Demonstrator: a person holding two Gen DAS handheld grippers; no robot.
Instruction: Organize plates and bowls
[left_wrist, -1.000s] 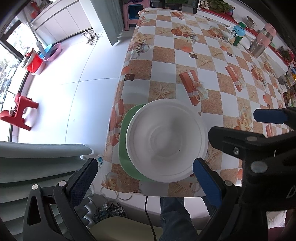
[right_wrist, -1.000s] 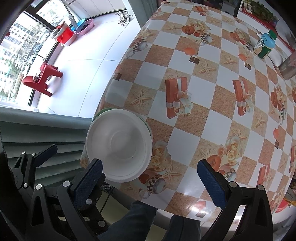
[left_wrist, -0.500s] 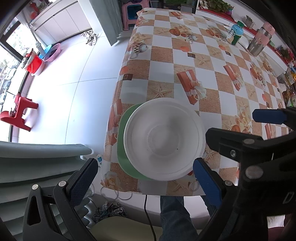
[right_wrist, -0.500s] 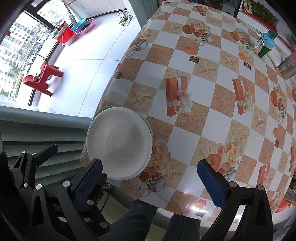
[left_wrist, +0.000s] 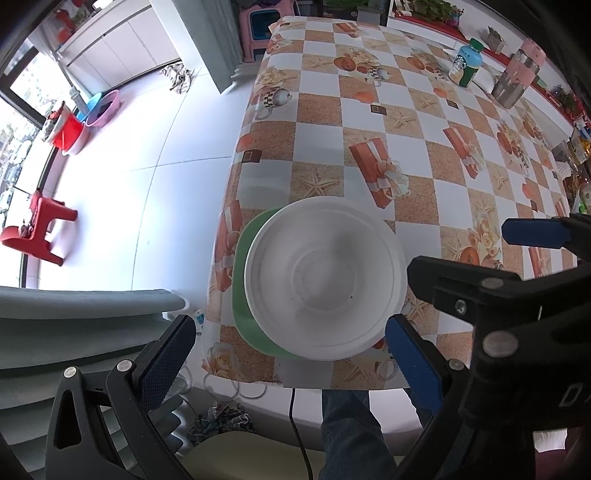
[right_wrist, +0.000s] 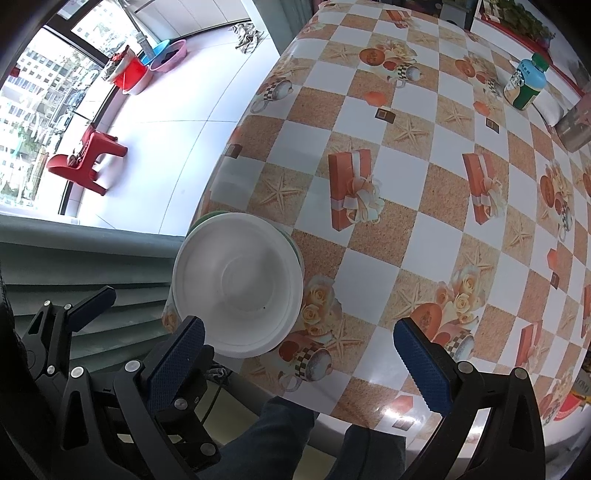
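Checked tablecloth (left_wrist: 424, 155) runs wide and bare ahead of both sets of jaws. White bowl (left_wrist: 325, 277) sits empty on a green plate (left_wrist: 243, 295) at the near table edge, between the left gripper's (left_wrist: 288, 350) wide-open, empty jaws. Right gripper (right_wrist: 295, 362) gapes too, bowl just beyond its left fingertip. Far off, a Starbucks bottle (left_wrist: 465, 62).

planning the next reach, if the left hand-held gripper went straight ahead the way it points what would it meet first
Most likely the white bowl resting on the green plate; it sits centred between the open left hand-held gripper fingers, though depth is hard to judge.
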